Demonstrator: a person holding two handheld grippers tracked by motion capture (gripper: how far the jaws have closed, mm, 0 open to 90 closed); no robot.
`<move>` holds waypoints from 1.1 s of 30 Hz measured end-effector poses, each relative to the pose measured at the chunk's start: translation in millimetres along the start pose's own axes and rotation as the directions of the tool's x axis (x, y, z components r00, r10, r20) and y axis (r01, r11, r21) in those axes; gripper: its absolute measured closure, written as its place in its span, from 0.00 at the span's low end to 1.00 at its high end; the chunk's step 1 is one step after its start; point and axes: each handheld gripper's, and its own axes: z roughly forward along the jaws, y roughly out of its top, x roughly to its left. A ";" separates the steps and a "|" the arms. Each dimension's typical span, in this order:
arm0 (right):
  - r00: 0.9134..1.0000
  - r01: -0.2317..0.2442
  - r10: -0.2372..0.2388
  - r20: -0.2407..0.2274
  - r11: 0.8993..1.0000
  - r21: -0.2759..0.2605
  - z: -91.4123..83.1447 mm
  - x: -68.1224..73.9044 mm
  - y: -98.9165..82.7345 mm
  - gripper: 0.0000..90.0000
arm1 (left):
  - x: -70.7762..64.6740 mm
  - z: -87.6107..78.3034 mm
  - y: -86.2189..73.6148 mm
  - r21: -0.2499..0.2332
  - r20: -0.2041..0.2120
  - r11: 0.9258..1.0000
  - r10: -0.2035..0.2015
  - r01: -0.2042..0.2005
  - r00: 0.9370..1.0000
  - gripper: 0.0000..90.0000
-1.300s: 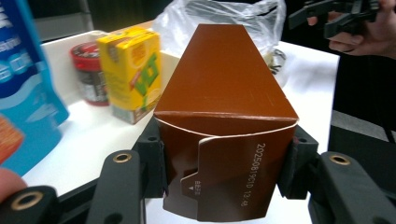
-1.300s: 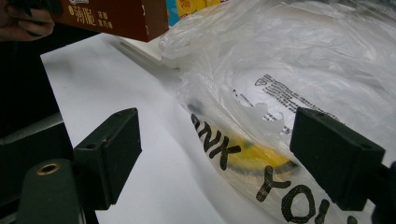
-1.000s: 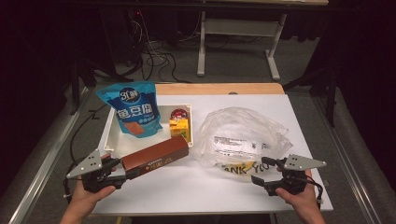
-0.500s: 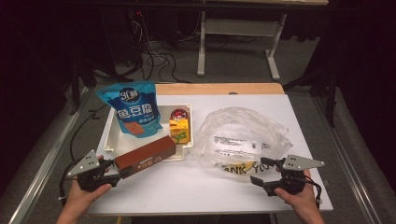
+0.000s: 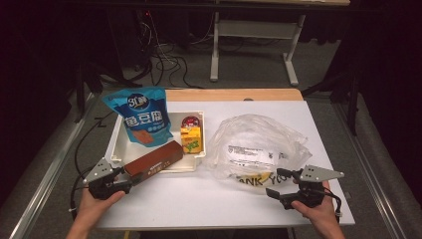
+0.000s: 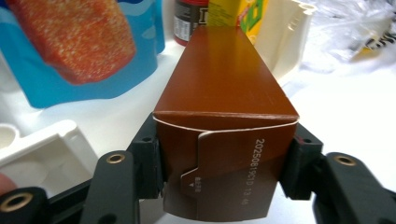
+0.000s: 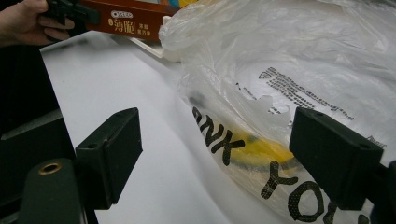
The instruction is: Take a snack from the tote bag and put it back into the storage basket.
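Brown carton (image 5: pixel 152 161) is lying slantwise over the near rim of the white tray (image 5: pixel 118 141), its far end inside the tray, its near end sticking out toward the person's left hand (image 5: pixel 92 209). Left gripper (image 5: pixel 124 180) is clamping that near end — in the left gripper view the two black jaws are pressing against both side walls of the carton (image 6: pixel 224 140), flap end facing the camera; the jaws have just been easing a little wider, yet the pads are touching the cardboard.

Inside the tray, a blue snack pouch (image 5: pixel 143 115) is standing at the left, a small dark jar (image 5: pixel 190 122) and a yellow box (image 5: pixel 191 139) just beside the carton's far end.

Right gripper (image 5: pixel 277 183) is resting at the table's near right edge — jaws standing wide apart, nothing between them, fingertips near the clear plastic bag (image 5: pixel 259 144) printed with black lettering (image 7: pixel 224 140).
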 end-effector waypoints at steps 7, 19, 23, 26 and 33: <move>1.000 0.002 -0.002 0.000 1.000 0.001 -0.9 0.8 0.2 0.19 | -5.3 -4.7 4.8 -0.020 -0.058 1.000 -0.024 0.023 0.998 0.23; 1.000 0.003 -0.003 0.010 1.000 0.004 -4.2 -0.3 -1.7 0.19 | -11.1 -41.7 11.7 -0.091 -0.072 0.981 -0.176 0.169 0.982 0.41; 1.000 0.002 -0.002 0.009 1.000 0.004 -3.7 -0.8 -1.7 0.19 | -10.9 -46.4 11.6 -0.098 -0.083 0.977 -0.200 0.192 0.976 0.84; 1.000 -0.004 0.004 0.007 1.000 0.008 -2.2 -0.4 -2.1 0.19 | -11.9 -36.8 7.0 -0.057 -0.128 0.984 -0.174 0.168 0.976 1.00; 1.000 -0.004 0.004 0.009 1.000 0.008 -0.8 -0.2 -2.3 0.19 | -8.7 -18.2 7.8 -0.096 -0.238 0.985 -0.162 0.143 0.958 1.00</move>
